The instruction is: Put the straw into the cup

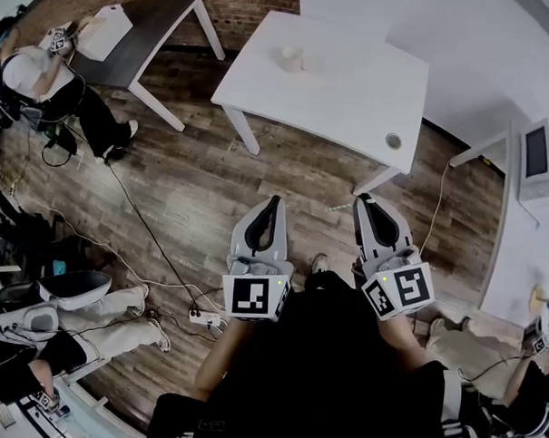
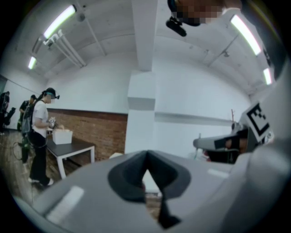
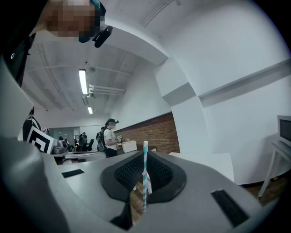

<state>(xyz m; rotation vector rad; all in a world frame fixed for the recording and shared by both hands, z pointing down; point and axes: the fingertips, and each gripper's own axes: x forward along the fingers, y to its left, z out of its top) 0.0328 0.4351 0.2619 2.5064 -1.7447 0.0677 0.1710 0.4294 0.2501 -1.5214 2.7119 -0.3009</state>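
table (image 1: 353,81): white, seen from above, across wood floor (image 1: 212,193) from the person.
left gripper (image 1: 274,206): well short of the table's near edge, held level. its jaws are together with nothing between them.
cables (image 1: 151,235): they trail over the floor short of the table, left of the left gripper.
cup (image 1: 291,58): small and pale, standing on the far left part of the table. too small to make out its mouth.
right gripper (image 1: 365,201): also well short of the table, level. its jaws are clamped on the straw.
straw (image 3: 145,175): teal and white stripes, upright between the right jaws, well apart from the cup on the table.
risk, grip: the straw is thin and pinched at one spot, so it could pivot or slip on the way to the table.
risk, aim: the cup looks light, so a straw tip that meets its rim could tip it or push it along the table.
risk, squeeze: harder pressure could flatten the straw.
risk, footing: a snag on the cables could jolt the carry.
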